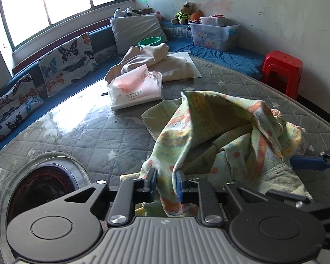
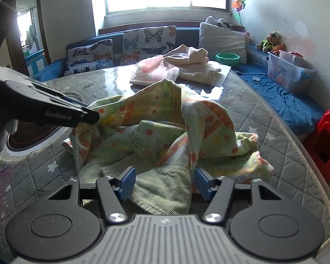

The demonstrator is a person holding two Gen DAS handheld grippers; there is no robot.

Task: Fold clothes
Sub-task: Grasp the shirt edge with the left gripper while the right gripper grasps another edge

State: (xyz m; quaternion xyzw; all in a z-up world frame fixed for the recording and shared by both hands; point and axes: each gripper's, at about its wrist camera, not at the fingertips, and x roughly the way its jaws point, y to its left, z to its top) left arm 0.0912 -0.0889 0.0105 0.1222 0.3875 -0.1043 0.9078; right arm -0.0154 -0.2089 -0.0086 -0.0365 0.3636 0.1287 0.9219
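Observation:
A crumpled child's garment [image 1: 209, 121], green and yellow with orange print, lies heaped on the grey quilted table cover [image 1: 94, 136]. My left gripper [image 1: 166, 182] has its jaws nearly together, and the blue pads pinch a fold of the garment's near-left edge. The right wrist view shows that gripper [image 2: 92, 115] coming in from the left onto the cloth [image 2: 165, 114]. My right gripper [image 2: 165, 183] stands over the ribbed green hem, which lies between its pads. The right pad is clear of the cloth. One of its blue fingers [image 1: 308, 162] shows at the garment's right side.
A white tissue pack [image 1: 136, 90] and a cream garment [image 1: 156, 59] lie further back on the table. A round dark heater plate [image 1: 41, 189] is set into the near-left corner. A red stool [image 1: 281, 70], a plastic box [image 1: 213, 35] and butterfly cushions [image 1: 66, 61] line the blue bench.

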